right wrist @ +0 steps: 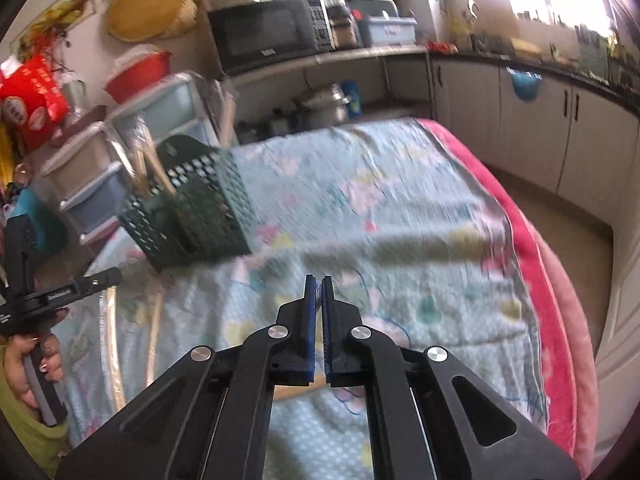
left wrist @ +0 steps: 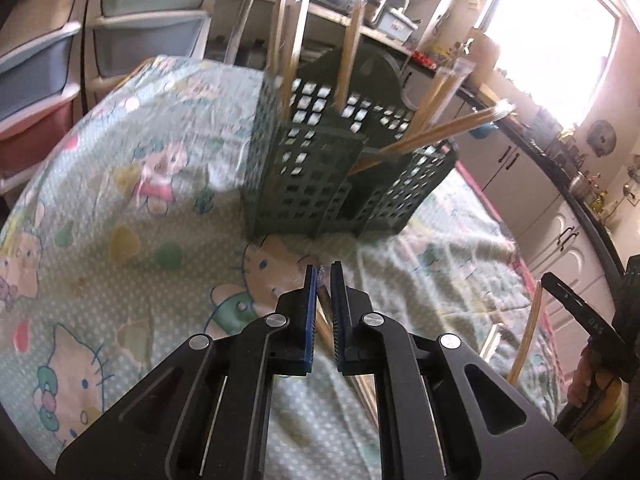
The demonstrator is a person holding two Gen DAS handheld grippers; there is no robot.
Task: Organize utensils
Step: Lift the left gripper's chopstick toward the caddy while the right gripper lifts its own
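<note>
**Both Claws Pinched on Chopsticks, Caddy Beyond**

Left gripper [left wrist: 325, 270], at the bottom centre of the left wrist view, shows us blue pads drawn almost together, and a wooden chopstick [left wrist: 325, 322] runs slantwise between them and out below; we record it as clamped on that chopstick. We find the right gripper [right wrist: 318, 282], bottom centre of the right wrist view, equally narrow, with a pale wooden piece [right wrist: 298, 392] showing under the fingers; we take it for a chopstick in the pads, though most of it is hidden. At the lower right of the left wrist view we note a further wrapped chopstick [left wrist: 524, 344] hanging beside the other handle. At the lower left of the right wrist view a hand [right wrist: 34, 354] grips a black handle.

Under both claws lies the cartoon-print cloth [left wrist: 132, 184], pale blue-green, with a pink blanket [right wrist: 532, 264] along its right edge in the right wrist view.

Further back, upper centre of the left wrist view, stands the green perforated caddy [left wrist: 320, 168], upright on the cloth, with several chopsticks [left wrist: 294, 36] rising from its compartments and a pair leaning out to the right. We see the same caddy at middle left in the right wrist view. Behind it stand plastic drawers [left wrist: 48, 60], and a microwave [right wrist: 268, 30] sits on the far shelf.
</note>
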